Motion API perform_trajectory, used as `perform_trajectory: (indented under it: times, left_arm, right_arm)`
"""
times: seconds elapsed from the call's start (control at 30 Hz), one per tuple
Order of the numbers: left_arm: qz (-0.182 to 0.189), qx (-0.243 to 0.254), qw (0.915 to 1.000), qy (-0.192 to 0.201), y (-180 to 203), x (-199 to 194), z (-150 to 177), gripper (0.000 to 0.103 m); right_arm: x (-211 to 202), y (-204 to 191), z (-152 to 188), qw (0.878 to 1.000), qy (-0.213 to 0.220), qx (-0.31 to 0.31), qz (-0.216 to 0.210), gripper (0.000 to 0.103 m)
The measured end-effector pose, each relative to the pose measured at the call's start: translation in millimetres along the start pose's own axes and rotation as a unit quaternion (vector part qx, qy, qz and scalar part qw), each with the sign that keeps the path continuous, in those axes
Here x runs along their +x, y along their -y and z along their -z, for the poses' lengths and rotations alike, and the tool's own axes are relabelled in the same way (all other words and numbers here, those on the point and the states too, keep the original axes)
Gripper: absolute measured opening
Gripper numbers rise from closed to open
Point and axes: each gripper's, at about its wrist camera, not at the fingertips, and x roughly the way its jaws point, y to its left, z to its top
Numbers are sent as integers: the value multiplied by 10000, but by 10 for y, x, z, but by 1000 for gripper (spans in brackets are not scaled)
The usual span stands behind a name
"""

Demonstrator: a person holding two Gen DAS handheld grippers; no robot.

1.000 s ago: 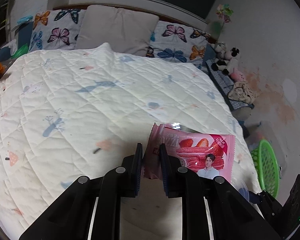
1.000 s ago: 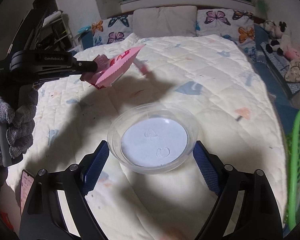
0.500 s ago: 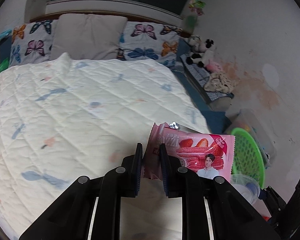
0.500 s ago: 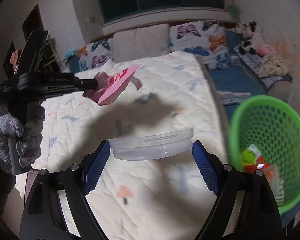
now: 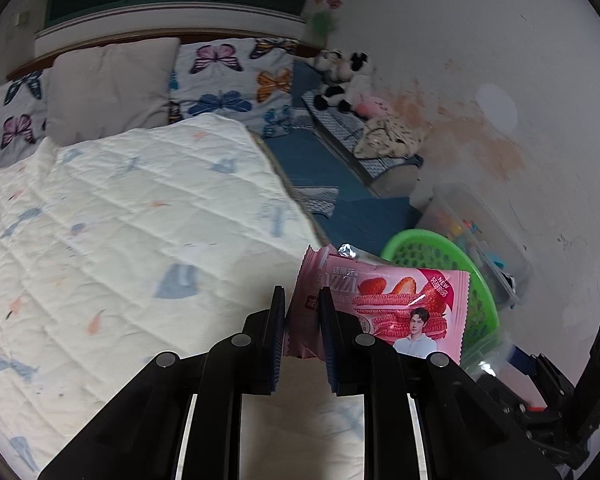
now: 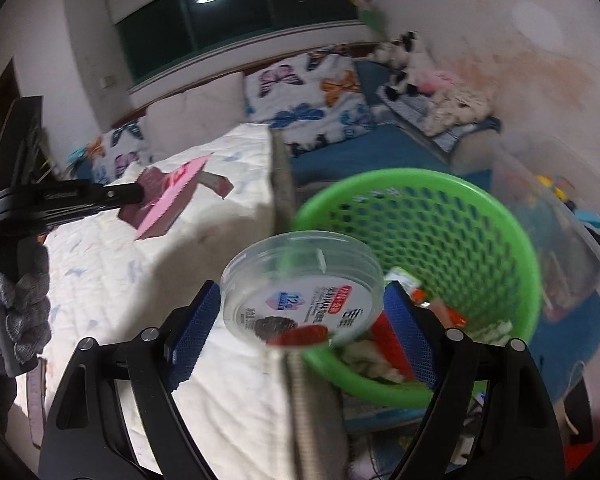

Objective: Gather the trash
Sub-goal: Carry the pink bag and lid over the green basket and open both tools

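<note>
Pink snack wrapper (image 5: 396, 304): glossy, serrated edges, strawberry wafers, a man's portrait and a red "NEW" badge printed on it; clamped at its left end by the left gripper (image 5: 302, 320), held above the quilted bed (image 5: 140, 216) edge. Clear plastic lid (image 6: 304, 292): round, labelled, tilted; pinched across its width by the right gripper (image 6: 304, 332). Green mesh basket (image 6: 500, 240): at 3 o'clock of the lid, trash inside.

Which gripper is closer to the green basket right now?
Right. The right gripper, holding the plastic lid, is at the green basket rim; the left gripper with the pink wrapper hangs over the bed.
</note>
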Motion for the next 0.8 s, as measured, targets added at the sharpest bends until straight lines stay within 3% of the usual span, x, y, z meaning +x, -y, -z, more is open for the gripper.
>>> perform_trajectory:
  times: [0.27, 0.8]
  left_arm:
    - [48, 356, 9993, -116, 429, 195, 19, 17]
    - [117, 632, 9972, -373, 894, 510, 149, 19]
  right_arm:
    - [17, 375, 82, 9991, -103, 287, 301, 77]
    - [-208, 543, 203, 9982, 36, 467, 372, 78]
